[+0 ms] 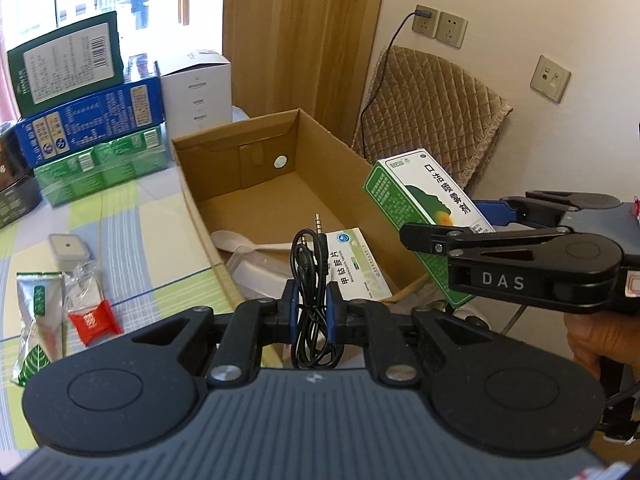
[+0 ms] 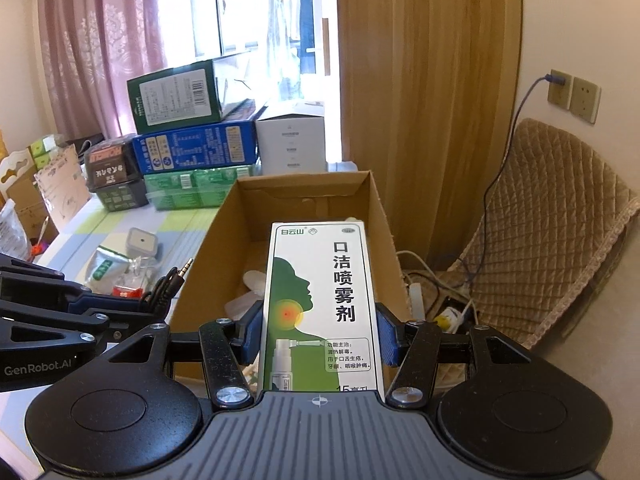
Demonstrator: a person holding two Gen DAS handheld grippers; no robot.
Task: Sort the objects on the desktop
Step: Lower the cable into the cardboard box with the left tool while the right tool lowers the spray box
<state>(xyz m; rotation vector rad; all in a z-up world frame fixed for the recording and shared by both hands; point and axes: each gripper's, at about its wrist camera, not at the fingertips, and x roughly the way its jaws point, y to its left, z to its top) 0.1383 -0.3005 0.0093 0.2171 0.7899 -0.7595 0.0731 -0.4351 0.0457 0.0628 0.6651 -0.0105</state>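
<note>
The table (image 1: 132, 216) has a smooth cloth with pale green, yellow and grey-blue squares. An open brown cardboard box (image 1: 224, 216) sits on it, at the table's right side. Left of the box lies a small square grey and white container (image 1: 69, 246). Near it lie a silver and green foil packet (image 1: 34, 316), a crinkly clear plastic wrapper (image 1: 82, 286) and a little red sweet wrapper (image 1: 94, 318), all close together. At the far end of the table stands a pile of boxes: a flat light green pack (image 1: 102, 170) at the bottom, and a black box (image 2: 114, 182) to the left of it. A white box (image 1: 198, 92) stands to the right of the pile.
</note>
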